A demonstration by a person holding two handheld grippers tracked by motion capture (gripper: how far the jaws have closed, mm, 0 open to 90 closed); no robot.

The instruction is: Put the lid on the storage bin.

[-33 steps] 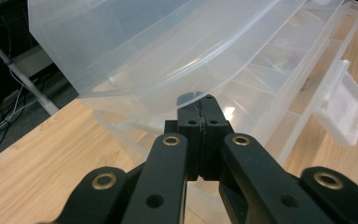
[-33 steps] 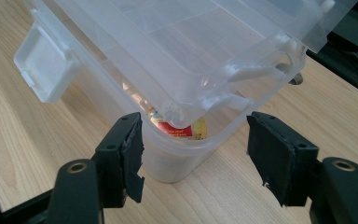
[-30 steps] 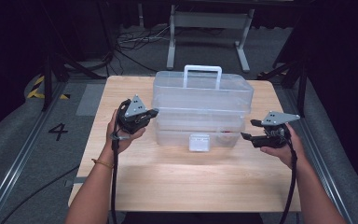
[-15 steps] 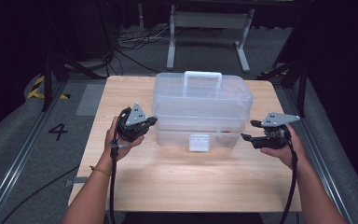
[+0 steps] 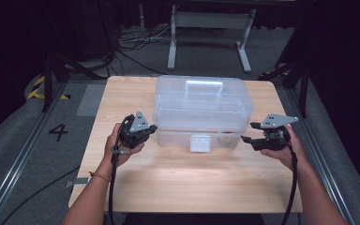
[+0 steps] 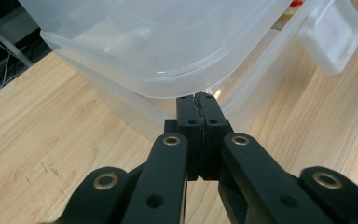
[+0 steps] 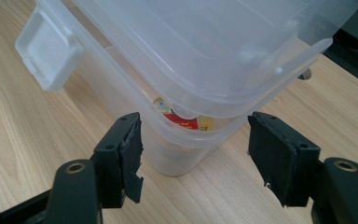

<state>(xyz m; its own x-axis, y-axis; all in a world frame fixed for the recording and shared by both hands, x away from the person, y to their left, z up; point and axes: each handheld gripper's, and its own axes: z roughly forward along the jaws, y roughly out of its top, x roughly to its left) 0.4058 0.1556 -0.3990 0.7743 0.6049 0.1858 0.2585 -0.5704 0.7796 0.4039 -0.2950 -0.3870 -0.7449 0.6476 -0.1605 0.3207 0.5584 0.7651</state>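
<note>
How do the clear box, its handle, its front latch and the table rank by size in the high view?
1. table
2. clear box
3. handle
4. front latch, clearly shorter than the handle

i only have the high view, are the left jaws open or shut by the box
Observer: Shut. The left gripper has its pads pressed together, nothing between them, tips right at a corner of the box.
Operator: and the right one
Observer: The right gripper is open, jaws standing either side of the box's corner without touching it.
Operator: anything inside the box
Observer: Yes, a red and yellow packet shows through the wall at that corner.
Operator: latch closed
Observer: The latch lies flat against the front.
</note>
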